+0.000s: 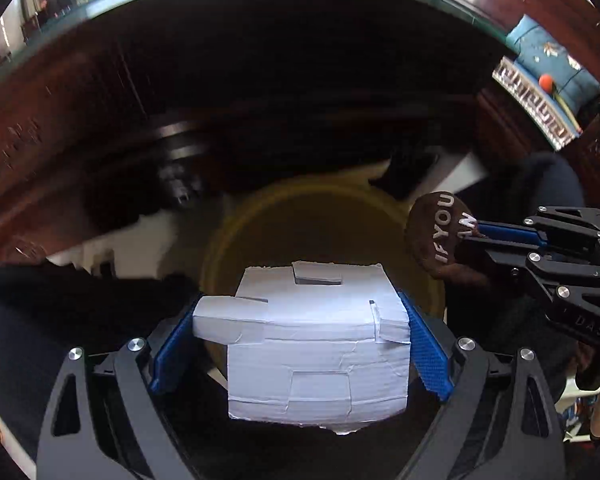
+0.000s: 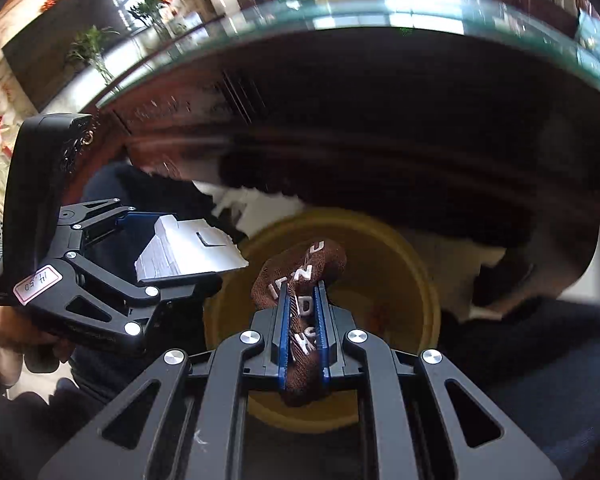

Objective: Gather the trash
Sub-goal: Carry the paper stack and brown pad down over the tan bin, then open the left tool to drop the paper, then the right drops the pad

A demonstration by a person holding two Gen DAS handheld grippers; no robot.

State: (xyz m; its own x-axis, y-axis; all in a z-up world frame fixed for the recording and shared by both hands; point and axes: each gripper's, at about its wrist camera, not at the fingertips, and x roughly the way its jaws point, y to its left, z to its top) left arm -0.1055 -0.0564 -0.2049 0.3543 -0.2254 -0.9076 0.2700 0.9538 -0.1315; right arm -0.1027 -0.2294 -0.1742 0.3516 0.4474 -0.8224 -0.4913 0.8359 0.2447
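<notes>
- While you hold both grippers over the yellow bin (image 1: 380,216), your left gripper (image 1: 300,336) has its blue fingers (image 1: 428,344) clamped on the sides of a white box (image 1: 320,352).
- Your right gripper (image 2: 303,324) has its fingers pressed together on a brown cloth (image 2: 300,268) with white lettering.
- Box and cloth hang above the bin's open mouth, below a glass table edge (image 2: 340,20).
</notes>
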